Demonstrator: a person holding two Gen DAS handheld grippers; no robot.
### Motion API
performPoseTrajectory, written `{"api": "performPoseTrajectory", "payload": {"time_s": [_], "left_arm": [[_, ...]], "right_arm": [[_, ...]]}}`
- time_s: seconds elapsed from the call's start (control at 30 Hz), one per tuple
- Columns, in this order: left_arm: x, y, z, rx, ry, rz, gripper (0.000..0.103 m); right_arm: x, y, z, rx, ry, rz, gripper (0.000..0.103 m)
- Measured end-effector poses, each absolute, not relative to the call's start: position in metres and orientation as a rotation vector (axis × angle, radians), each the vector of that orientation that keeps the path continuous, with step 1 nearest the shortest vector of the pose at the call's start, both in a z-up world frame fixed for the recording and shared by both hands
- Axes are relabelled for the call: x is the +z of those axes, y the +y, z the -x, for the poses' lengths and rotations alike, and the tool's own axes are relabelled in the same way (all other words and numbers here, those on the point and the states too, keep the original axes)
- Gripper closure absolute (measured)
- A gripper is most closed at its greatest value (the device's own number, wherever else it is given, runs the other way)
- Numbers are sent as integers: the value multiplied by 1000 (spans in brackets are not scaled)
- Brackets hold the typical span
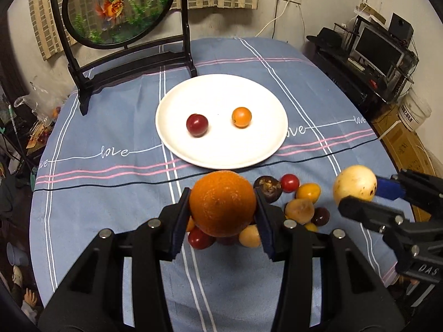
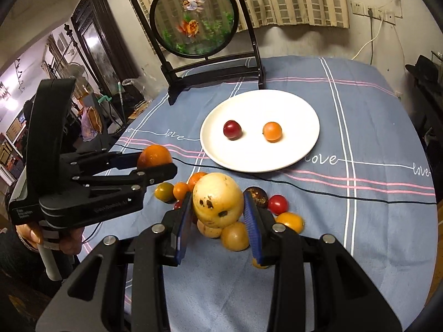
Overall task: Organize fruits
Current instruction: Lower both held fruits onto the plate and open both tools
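- Left gripper (image 1: pixel 223 207): its jaws are closed part-way onto the large orange (image 1: pixel 223 203), one pad on each side of the fruit; the orange is lifted clear of the loose fruit pile (image 1: pixel 300 207) and sits between pile and white plate (image 1: pixel 221 155).
- Right gripper (image 2: pixel 218 207): its jaws are likewise closed part-way, clamping the pale yellow spotted fruit (image 2: pixel 217 199) across its widest part; the fruit hangs just above the pile, on the near side of the plate.
- Why held so: a grip across the widest part, pads on opposite flanks, probably keeps a round, smooth fruit from rolling out during transfer.
- Plate: lies on the blue striped tabletop (image 1: pixel 110 193), beyond the pile; it already carries a dark red fruit (image 1: pixel 197 125) and a small orange fruit (image 1: pixel 241 117), set apart from each other.
- Pile: small red, yellow, orange and dark brown fruits, touching one another, on the near side of the plate, below both grippers.
- Judgement: both held fruits seem bound for the plate, which has bare room on its near half; most sorting remains.
- Beyond the plate stands a framed goldfish screen (image 1: pixel 119 8).
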State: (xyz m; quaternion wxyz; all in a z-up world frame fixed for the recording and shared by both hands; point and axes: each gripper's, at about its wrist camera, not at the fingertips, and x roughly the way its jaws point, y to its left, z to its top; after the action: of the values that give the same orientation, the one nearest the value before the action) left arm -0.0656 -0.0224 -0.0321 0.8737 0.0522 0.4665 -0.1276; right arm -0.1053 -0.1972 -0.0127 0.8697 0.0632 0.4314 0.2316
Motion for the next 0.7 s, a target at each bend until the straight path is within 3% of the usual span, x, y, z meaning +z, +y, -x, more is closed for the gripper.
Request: {"api": "performPoseTrajectory", "payload": {"time_s": [0.7], "left_arm": [[-45, -26, 10, -250, 1018, -92, 58]], "right_arm": [[-22, -197, 64, 481, 935, -111, 67]]}}
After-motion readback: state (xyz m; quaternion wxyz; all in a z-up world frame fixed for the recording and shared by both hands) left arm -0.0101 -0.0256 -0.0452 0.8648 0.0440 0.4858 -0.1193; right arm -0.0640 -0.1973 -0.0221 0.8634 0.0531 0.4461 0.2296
